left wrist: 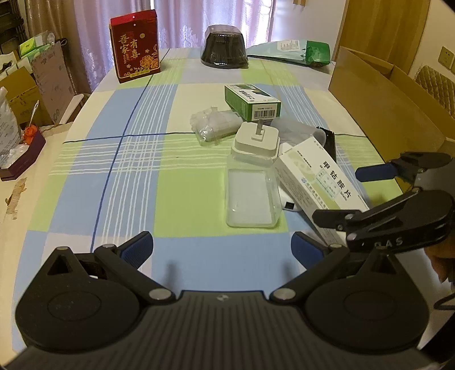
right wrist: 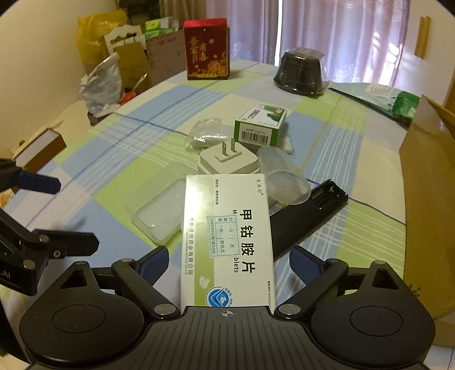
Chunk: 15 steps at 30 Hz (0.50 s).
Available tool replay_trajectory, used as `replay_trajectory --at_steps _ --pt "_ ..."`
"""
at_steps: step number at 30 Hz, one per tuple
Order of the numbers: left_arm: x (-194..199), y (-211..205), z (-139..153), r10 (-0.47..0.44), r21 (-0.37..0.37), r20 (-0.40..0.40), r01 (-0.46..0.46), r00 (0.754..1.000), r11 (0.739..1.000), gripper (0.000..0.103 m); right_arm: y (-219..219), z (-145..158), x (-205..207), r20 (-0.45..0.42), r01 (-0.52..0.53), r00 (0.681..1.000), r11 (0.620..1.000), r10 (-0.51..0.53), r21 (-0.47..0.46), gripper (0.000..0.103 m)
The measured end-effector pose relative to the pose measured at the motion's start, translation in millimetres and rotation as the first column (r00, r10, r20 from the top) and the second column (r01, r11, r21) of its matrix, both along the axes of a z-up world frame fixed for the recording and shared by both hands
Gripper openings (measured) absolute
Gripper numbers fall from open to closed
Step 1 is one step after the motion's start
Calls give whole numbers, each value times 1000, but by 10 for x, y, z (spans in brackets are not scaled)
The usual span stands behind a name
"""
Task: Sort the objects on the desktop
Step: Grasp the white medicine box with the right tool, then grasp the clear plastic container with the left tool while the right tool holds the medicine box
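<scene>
Right gripper [right wrist: 227,264] spread wide, gripping nothing. White medicine box [right wrist: 227,242] lies dead ahead between its fingers, long axis along them, propped on the desk clutter. Left gripper [left wrist: 221,250] open, empty, farther off.

A table under a blue, green and cream checked cloth [left wrist: 136,159] fills the room, with daylit pink curtains [left wrist: 182,20] at twelve o'clock, stacked cardboard boxes [left wrist: 34,85] against the cream wall [right wrist: 37,57] at ten, and a wooden door [left wrist: 381,25] at two.
</scene>
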<state>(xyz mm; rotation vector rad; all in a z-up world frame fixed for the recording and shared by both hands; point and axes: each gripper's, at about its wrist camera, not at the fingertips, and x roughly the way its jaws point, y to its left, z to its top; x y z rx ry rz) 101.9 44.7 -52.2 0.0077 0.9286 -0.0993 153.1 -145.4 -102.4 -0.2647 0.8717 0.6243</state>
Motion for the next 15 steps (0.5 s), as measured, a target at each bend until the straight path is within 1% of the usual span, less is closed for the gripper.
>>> replay_trajectory --at_steps 3,4,5,6,10,11,15 --pt "56 -1 -36 -2 -1 -2 2 1000 1000 101 2 -47 43 -8 -6 1000 1000 6 -3 94" --pt "74 -2 -48 -3 -1 -3 3 1000 1000 101 4 -57 52 -11 -11 1000 1000 11 -4 91" --pt "91 -1 -58 -4 -1 -3 4 1000 1000 101 5 -68 62 -15 -15 1000 1000 15 -5 80" --pt "106 1 -67 -5 -1 -3 5 1000 1000 101 7 -78 72 -18 -20 1000 1000 20 -6 78" --pt "170 7 -92 -8 2 -2 8 1000 1000 101 14 -96 96 -20 -22 1000 1000 21 -2 77" --pt "182 7 -94 -9 3 -1 9 1000 1000 101 14 -97 100 -19 -16 1000 1000 16 -2 71" --pt "248 -15 -102 -18 8 7 18 1000 1000 101 -15 -50 75 -11 15 1000 1000 -14 6 70"
